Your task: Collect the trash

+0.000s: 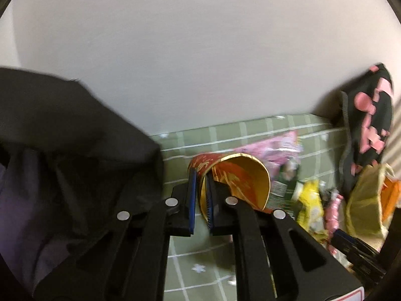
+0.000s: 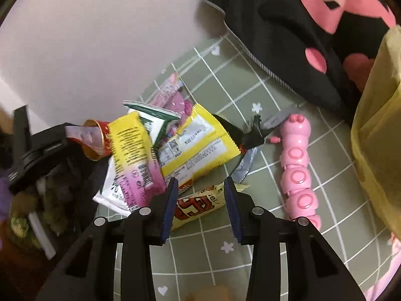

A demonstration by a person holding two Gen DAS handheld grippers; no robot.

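Pinching the light, crushable cup (image 1: 233, 175) by its rim, left gripper (image 1: 200, 200) is clamped; right gripper (image 2: 200, 205) gapes, empty, over a wrapper (image 2: 198, 205) mid-frame.

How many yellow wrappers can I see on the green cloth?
3. One large yellow wrapper lies mid-pile, one yellow-and-pink wrapper lies left of it, and one small yellow bar wrapper sits between the right tool's fingers. More may be hidden underneath.

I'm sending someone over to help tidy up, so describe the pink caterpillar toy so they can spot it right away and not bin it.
Look at the green checked tablecloth below the black cloth with pink hearts. Right of the heap of snack wrappers lies the pink caterpillar toy, stretched out lengthwise. Unlike the flat, printed wrappers, it is hard plastic in rounded segments with ring marks.
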